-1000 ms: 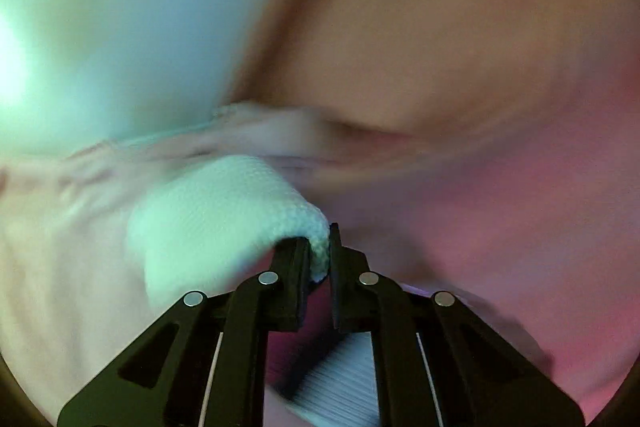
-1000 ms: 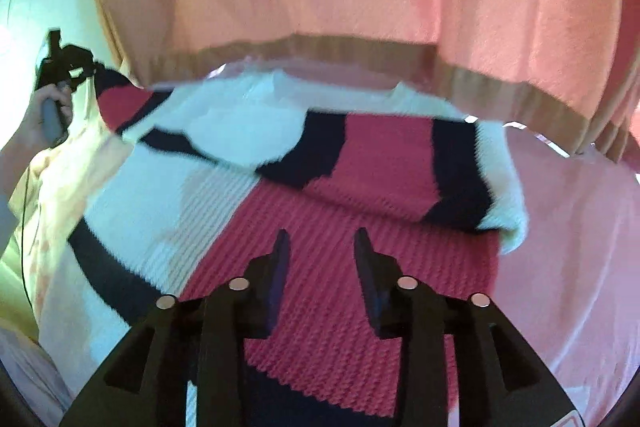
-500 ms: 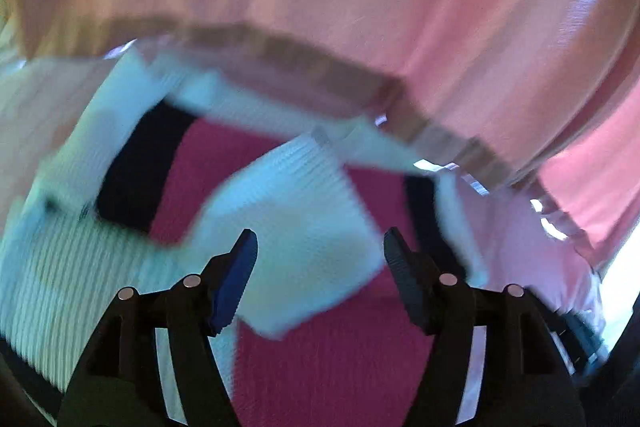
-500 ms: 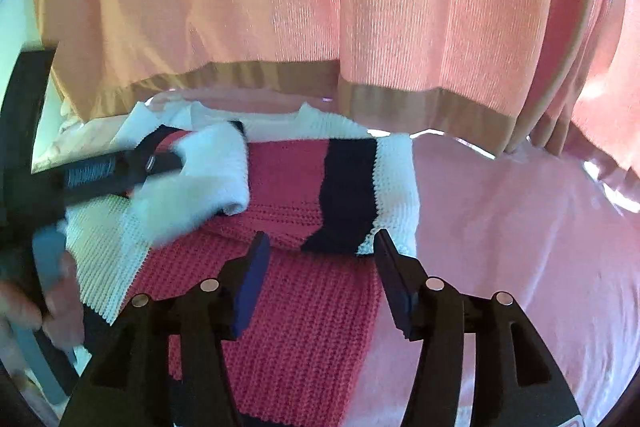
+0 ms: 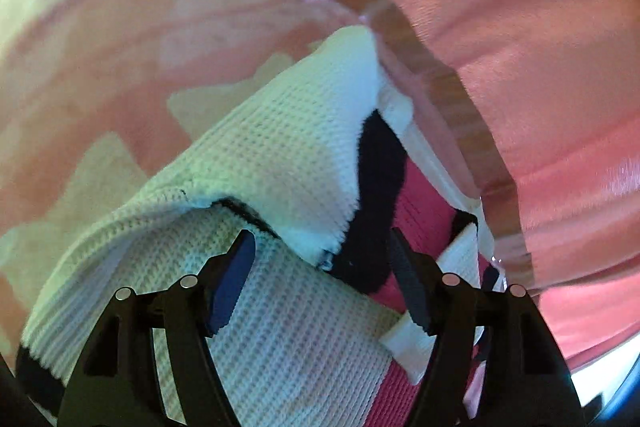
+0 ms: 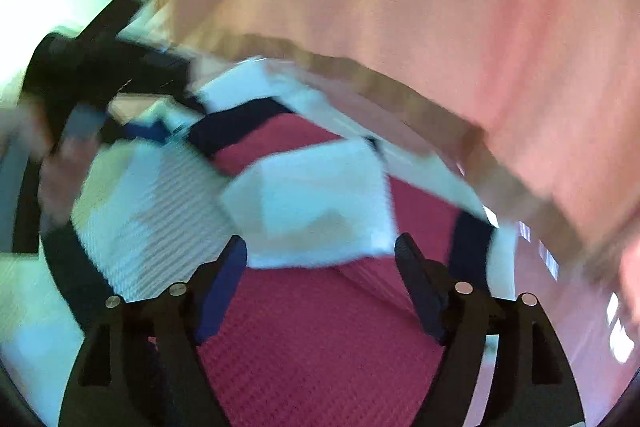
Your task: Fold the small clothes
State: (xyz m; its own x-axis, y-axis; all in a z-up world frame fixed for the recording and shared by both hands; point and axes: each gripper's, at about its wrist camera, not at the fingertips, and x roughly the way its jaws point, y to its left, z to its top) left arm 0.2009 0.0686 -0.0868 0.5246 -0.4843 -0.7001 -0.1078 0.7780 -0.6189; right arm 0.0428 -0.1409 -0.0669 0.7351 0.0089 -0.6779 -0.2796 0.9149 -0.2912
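We have the sweater [image 5: 280,155] spread on the pink sheet [image 5: 120,39], up against the hanging pink curtain [image 5: 520,27], with one white sleeve [image 6: 316,203] already lying across the red chest. Our left gripper [image 5: 320,267] hangs over the white shoulder, jaws spread, holding nothing; our right gripper [image 6: 320,275] hovers over the red body, likewise spread and empty. For the next fold, we judge it best to pinch the loose knit at the side edge, both layers together, and lift low so the sleeve does not slide off.
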